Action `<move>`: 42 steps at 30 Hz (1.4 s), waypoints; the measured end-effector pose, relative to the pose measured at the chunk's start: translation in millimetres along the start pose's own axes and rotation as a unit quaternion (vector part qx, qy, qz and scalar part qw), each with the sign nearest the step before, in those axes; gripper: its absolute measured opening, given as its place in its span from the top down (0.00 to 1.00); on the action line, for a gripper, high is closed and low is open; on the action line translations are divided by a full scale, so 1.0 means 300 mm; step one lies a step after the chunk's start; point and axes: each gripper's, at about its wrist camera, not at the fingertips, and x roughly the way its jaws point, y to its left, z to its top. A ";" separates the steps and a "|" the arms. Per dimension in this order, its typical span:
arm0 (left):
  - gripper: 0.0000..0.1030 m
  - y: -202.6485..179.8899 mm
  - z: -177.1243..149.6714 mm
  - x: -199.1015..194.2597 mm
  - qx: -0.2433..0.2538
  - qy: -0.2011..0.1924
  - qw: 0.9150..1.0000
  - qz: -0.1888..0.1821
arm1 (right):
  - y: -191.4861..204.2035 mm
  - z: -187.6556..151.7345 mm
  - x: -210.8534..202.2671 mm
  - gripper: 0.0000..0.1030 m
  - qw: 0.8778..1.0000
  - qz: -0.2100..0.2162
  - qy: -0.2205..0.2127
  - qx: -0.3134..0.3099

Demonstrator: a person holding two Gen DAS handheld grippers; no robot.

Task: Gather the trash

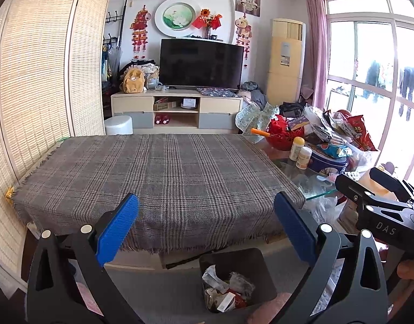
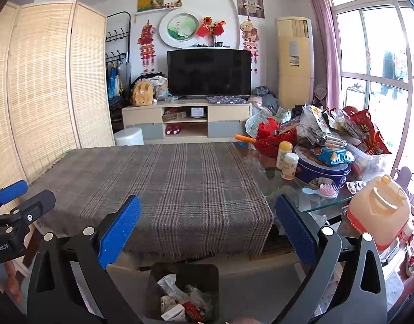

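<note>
A dark trash bin stands on the floor below the table's near edge, holding crumpled paper and wrappers; it also shows in the right wrist view with its trash. My left gripper is open and empty, held above the bin at the table's front edge. My right gripper is open and empty, also above the bin. The right gripper's body shows at the right of the left wrist view; the left gripper's body shows at the left of the right wrist view.
A table with a grey plaid cloth fills the middle. Its glass right end holds a blue tin, two bottles, snack bags, a red basket and a pink hairbrush. An orange jug stands right. Bamboo screen at left.
</note>
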 end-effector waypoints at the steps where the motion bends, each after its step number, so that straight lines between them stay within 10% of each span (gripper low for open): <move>1: 0.08 0.002 0.000 0.000 0.000 -0.001 1.000 0.001 | 0.000 0.001 -0.001 0.03 1.000 0.001 -0.001 0.001; 42: 0.08 0.007 0.006 0.011 -0.002 0.003 1.000 0.006 | -0.024 -0.005 0.018 0.03 1.000 -0.003 0.004 0.010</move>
